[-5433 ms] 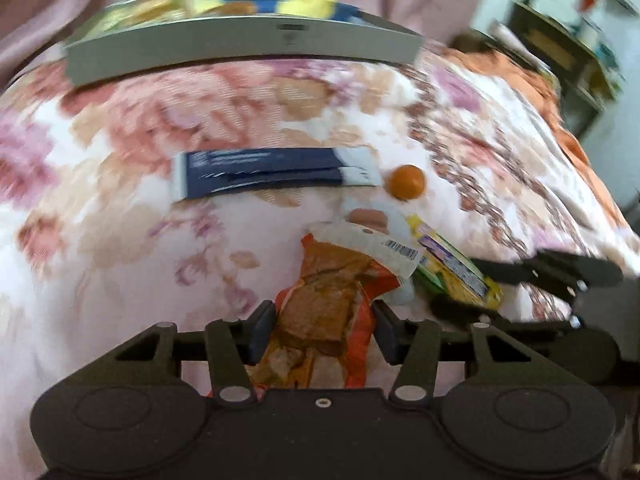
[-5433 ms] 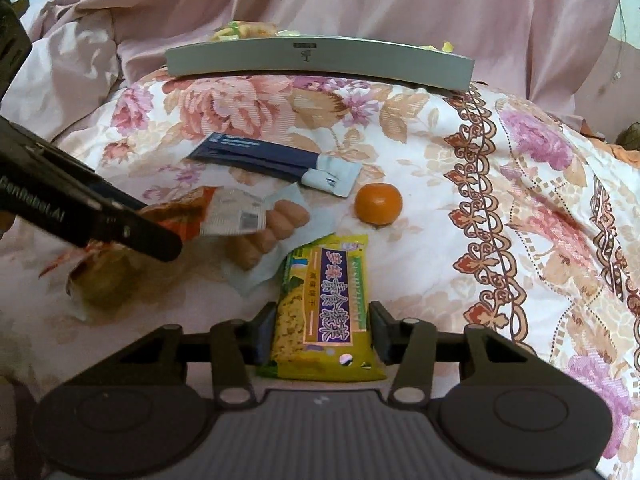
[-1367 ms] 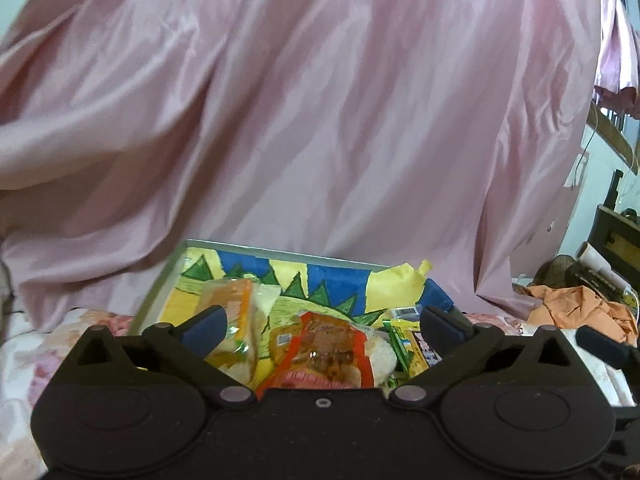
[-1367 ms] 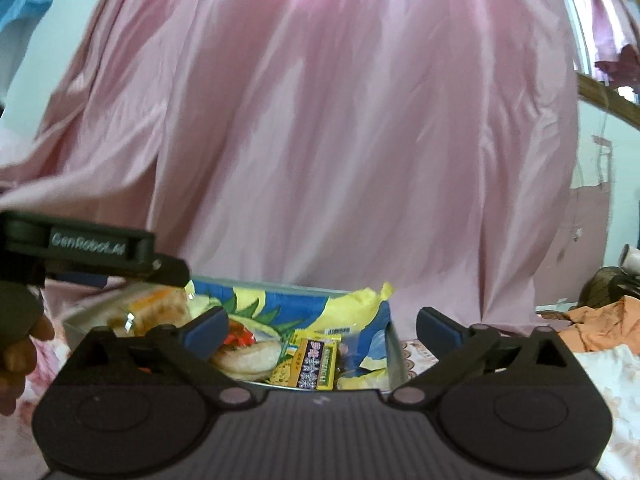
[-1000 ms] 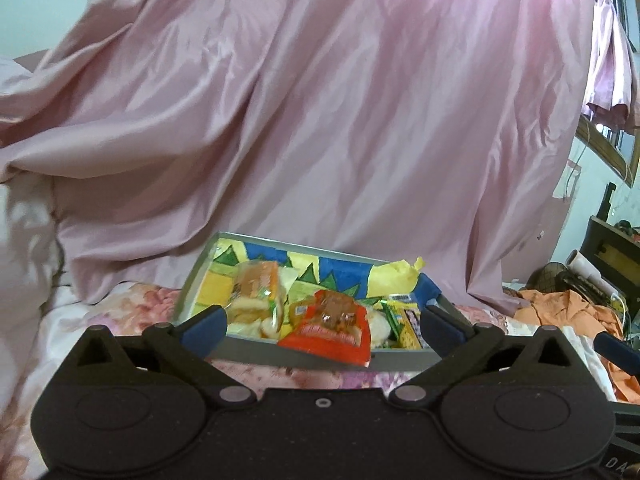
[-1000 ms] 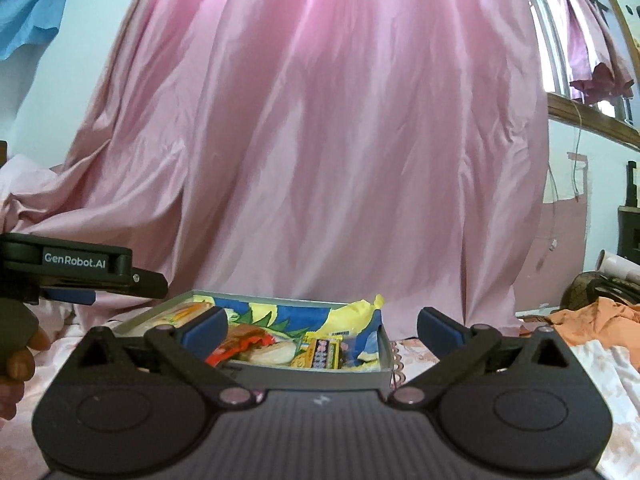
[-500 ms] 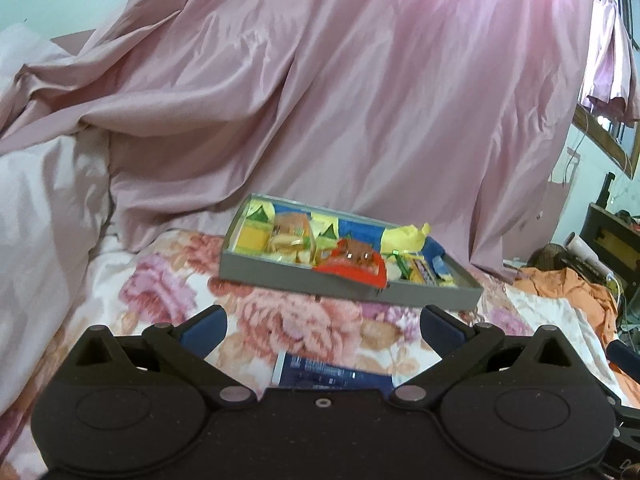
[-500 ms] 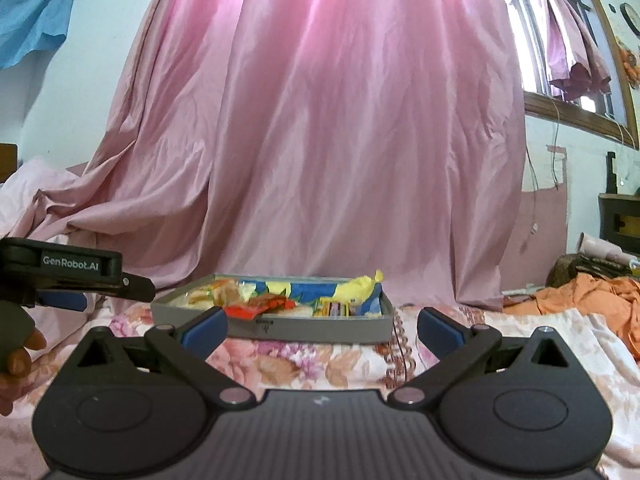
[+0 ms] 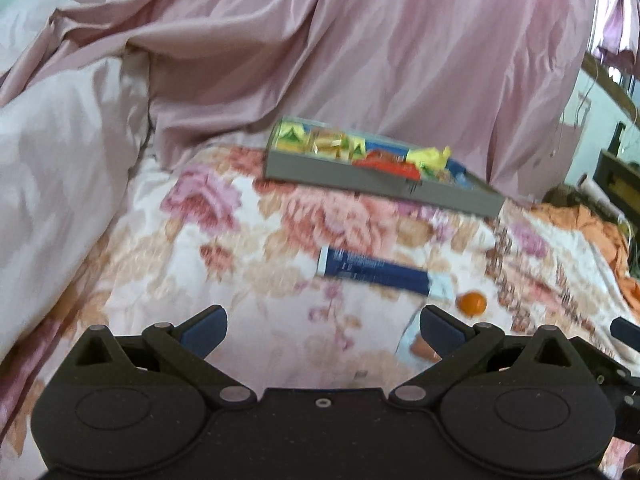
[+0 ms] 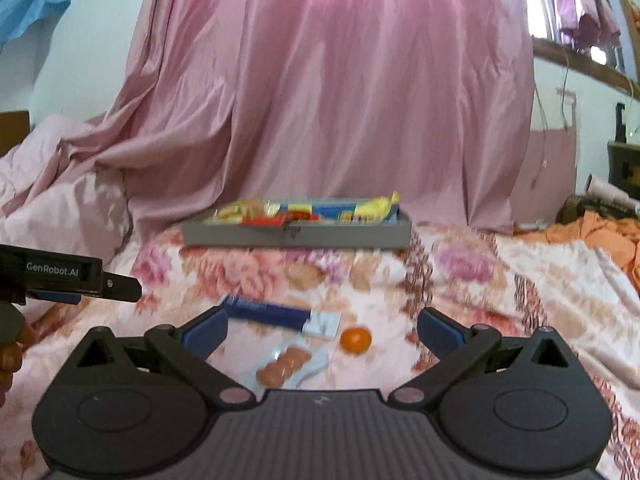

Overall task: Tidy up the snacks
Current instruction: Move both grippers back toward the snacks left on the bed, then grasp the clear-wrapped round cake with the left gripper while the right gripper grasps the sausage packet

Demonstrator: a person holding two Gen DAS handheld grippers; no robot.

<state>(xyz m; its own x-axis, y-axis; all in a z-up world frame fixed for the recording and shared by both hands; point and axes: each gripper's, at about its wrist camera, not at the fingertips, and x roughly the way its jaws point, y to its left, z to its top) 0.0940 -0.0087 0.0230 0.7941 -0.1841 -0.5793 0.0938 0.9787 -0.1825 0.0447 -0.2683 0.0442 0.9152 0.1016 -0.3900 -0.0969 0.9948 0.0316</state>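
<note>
Tools, left (image 9: 322, 322) and right (image 10: 322, 326), wide and empty, now farther from tray (image 10: 296, 236); blue packet (image 10: 266, 312), orange (image 10: 355, 339) and sausage pack (image 10: 284, 366) lie between on the bed.

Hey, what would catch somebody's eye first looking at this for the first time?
Probably the big pink curtain filling the background, then the grey tray of bright snack packets at the far end of the floral bedspread. Nearer, a small orange lies beside a dark blue packet.
</note>
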